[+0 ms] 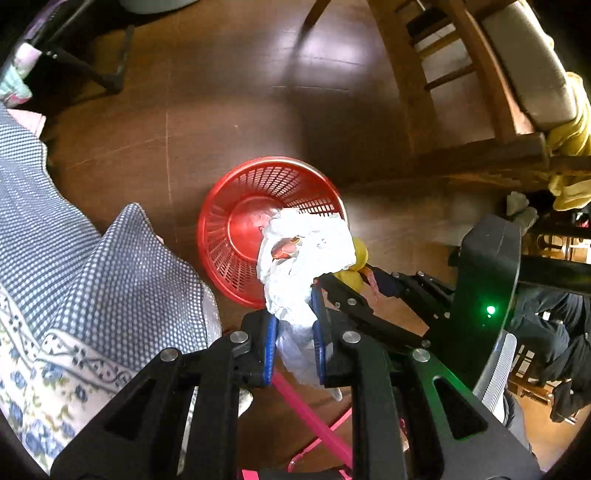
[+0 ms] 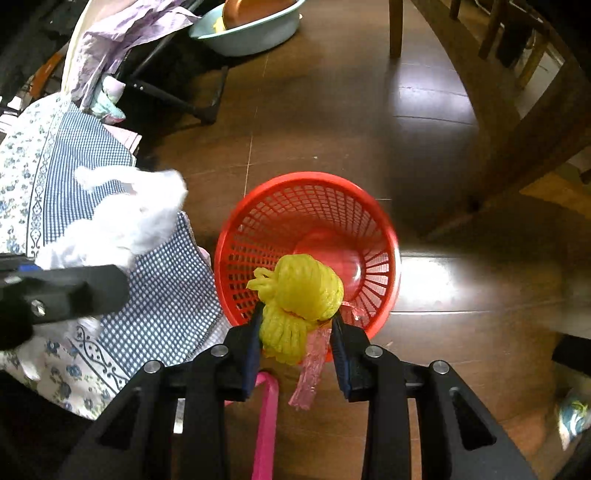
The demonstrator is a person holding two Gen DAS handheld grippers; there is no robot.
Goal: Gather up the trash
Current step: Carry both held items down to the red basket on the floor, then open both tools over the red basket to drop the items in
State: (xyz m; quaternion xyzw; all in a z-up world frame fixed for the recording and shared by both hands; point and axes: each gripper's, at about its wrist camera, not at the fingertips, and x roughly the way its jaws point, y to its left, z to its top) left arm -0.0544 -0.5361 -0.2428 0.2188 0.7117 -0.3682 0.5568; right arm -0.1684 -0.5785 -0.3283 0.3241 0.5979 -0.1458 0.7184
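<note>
Left tool (image 1: 293,341): closed on a crumpled white wad (image 1: 303,266), pinched between its blue pads (image 1: 318,339). In the left wrist view the wad hangs over the near rim of the red basket (image 1: 236,221), which stands on the brown wood floor (image 1: 221,110). A reddish scrap shows in a fold of the wad.

Right tool (image 2: 297,334): closed on a yellow net bundle (image 2: 299,295), with a strip of clear pink wrapper (image 2: 312,369) hanging from the grip beside it. In the right wrist view the bundle sits above the near rim of the basket (image 2: 306,206); whether it touches the rim cannot be told. The basket's floor is bare red plastic where visible.

The two tools are close together, the right tool's tip just beside the wad in the left view.

Surroundings: checked blue cloth (image 2: 162,288) to the left of the basket, touching or overlapping its side; pink bar (image 2: 266,424) below the tools; wooden chair (image 1: 461,92) to the right; pale basin (image 2: 251,33) on the floor, well apart.
</note>
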